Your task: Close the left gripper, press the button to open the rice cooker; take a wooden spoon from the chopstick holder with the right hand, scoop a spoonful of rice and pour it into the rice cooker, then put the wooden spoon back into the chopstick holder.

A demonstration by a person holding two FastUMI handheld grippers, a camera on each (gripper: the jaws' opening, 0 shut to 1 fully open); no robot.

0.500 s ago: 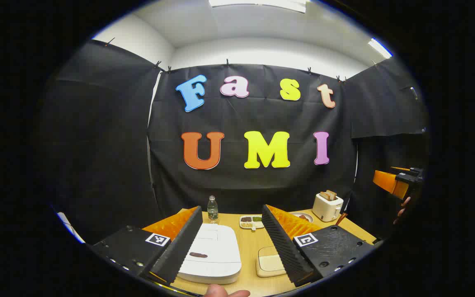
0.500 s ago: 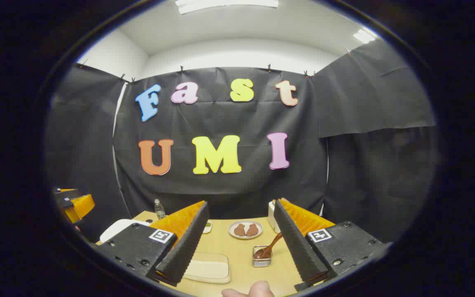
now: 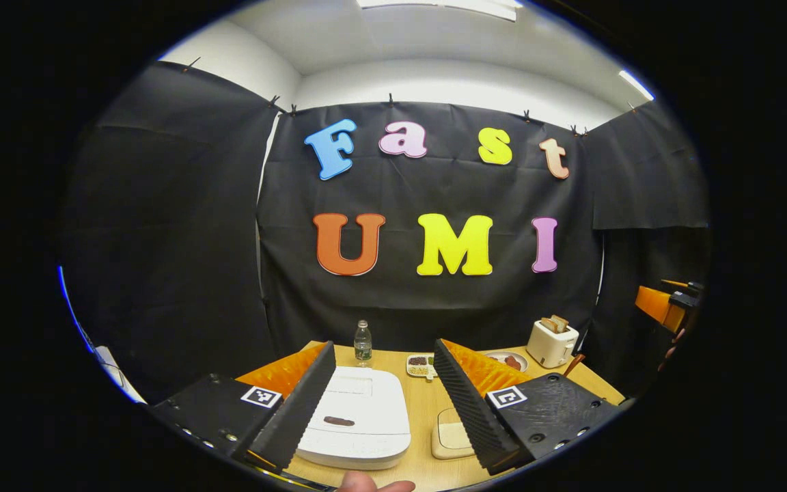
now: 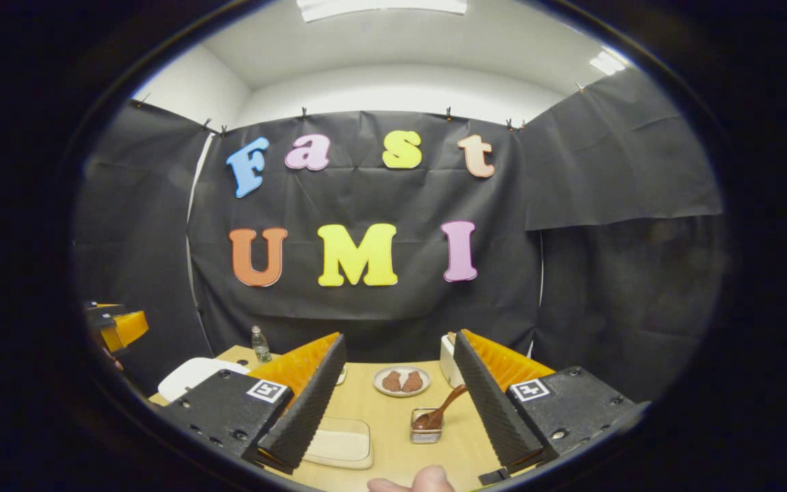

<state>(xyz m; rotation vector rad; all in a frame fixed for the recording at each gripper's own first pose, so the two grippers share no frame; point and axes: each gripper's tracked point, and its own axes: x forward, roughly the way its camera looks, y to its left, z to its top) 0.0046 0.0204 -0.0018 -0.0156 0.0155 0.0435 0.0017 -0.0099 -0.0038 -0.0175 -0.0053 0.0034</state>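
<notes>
In the left gripper view the white rice cooker sits shut on the wooden table, its dark button facing up. My left gripper hangs open above and in front of it, touching nothing. In the right gripper view a wooden spoon leans in a small clear chopstick holder on the table. A shallow dish of rice lies to the holder's left. My right gripper stands open above the table with nothing between its fingers. The cooker shows at the left there.
At the back of the table stand a water bottle, a divided snack dish, a plate with brown pieces and a white toaster with bread. The right gripper and a hand show at the far right of the left gripper view.
Both views have shifted a little: the table things sit slightly lower and farther off, so both grippers have moved slightly. Both stay open.
</notes>
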